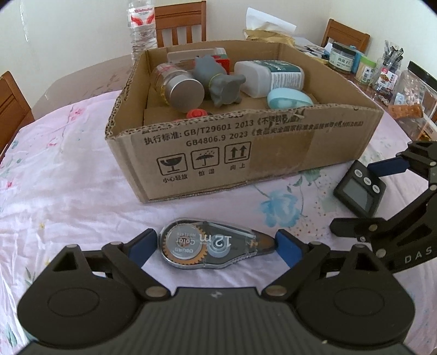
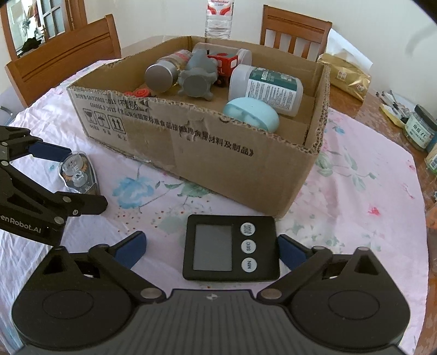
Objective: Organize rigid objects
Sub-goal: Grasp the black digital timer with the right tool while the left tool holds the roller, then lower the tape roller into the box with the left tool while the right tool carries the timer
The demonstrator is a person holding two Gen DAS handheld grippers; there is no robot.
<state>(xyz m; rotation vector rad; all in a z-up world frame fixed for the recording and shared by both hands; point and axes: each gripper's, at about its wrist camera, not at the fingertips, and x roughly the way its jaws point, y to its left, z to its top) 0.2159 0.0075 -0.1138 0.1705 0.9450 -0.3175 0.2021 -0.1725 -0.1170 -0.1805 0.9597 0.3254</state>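
Note:
A clear correction-tape dispenser [image 1: 215,247] lies flat on the flowered cloth between the open fingers of my left gripper [image 1: 215,247]; the blue pads stand at its two ends, barely apart from it. It also shows in the right wrist view [image 2: 77,173]. A black digital timer [image 2: 230,247] lies face up between the open fingers of my right gripper [image 2: 211,247], the right pad close to its edge, the left pad well apart. The timer shows in the left wrist view [image 1: 359,191] too. A cardboard box [image 1: 245,153] stands beyond both, holding a jar, grey toy, white bottle, blue case.
Jars, pens and packets [image 1: 363,65] crowd the table's right side. A water bottle [image 1: 140,26] and wooden chairs [image 2: 62,54] stand behind the box. A gold bag [image 2: 347,72] lies beside the box's far right corner. The two grippers sit close side by side.

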